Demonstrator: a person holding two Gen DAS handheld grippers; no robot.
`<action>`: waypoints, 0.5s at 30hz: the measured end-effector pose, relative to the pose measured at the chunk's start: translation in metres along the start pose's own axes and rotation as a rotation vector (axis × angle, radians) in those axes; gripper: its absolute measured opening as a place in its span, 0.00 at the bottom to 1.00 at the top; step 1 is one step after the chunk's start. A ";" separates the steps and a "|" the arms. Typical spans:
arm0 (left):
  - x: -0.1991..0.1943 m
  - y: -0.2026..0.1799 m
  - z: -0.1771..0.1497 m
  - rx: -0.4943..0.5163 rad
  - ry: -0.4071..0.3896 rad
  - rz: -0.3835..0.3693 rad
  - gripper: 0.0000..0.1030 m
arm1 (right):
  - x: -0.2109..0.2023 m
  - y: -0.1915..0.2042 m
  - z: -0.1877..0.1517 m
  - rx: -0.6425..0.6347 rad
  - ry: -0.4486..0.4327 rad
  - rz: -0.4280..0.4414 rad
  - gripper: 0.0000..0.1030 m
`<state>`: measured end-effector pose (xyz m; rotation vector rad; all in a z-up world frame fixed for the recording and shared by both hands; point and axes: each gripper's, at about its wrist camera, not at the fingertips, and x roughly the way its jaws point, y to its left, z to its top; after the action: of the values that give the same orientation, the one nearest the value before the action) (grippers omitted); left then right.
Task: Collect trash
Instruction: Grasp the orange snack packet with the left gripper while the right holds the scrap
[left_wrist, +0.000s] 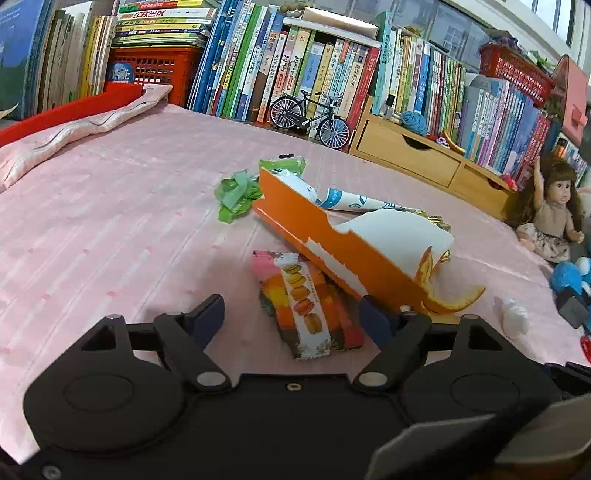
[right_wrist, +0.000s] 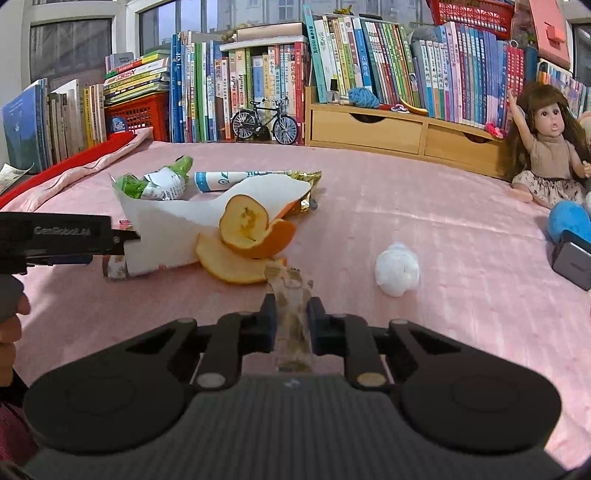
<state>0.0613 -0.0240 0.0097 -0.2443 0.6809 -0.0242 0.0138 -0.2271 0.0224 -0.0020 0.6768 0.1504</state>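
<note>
**Right claw carries a wrapper; the paper scoop lies ahead and to its left**

The right claw (right_wrist: 291, 314) is closed narrow on a thin, crumpled beige snack wrapper (right_wrist: 290, 317), whose long axis runs straight forward between the fingers, its torn end poking out past the tips.

The left claw (left_wrist: 295, 314) stands wide with nothing pinched. A flat, multicoloured macaron-print packet (left_wrist: 306, 302) lies on the pink bedspread (left_wrist: 110, 221) in the gap between its fingers. Its right-side finger sits against the low end of a torn orange-and-white cardboard sheet (left_wrist: 332, 236), bent into a scoop; whether it presses the card I cannot tell.

In the right wrist view, curled orange peel (right_wrist: 251, 232) rests at the scoop's open mouth, just beyond the held wrapper's tip. So the collecting spot lies ahead and slightly left of the right claw, with the scoop's long axis running away toward the books. A white crumpled tissue ball (right_wrist: 397, 271) lies apart, ahead and to the right, plainly nearer the right claw. Green plastic scraps (left_wrist: 236, 195) lie beyond the scoop's far end.
</note>
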 end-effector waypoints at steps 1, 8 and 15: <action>0.003 -0.003 0.000 0.003 -0.005 0.009 0.81 | 0.001 -0.001 0.000 0.007 0.001 0.004 0.22; 0.011 -0.018 -0.006 0.086 -0.038 0.050 0.44 | 0.002 -0.002 -0.001 0.020 -0.001 0.012 0.22; -0.010 -0.010 -0.011 0.064 -0.037 -0.019 0.35 | -0.003 -0.007 -0.005 0.048 -0.011 0.026 0.22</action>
<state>0.0478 -0.0352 0.0101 -0.1892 0.6398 -0.0599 0.0098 -0.2346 0.0202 0.0535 0.6691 0.1595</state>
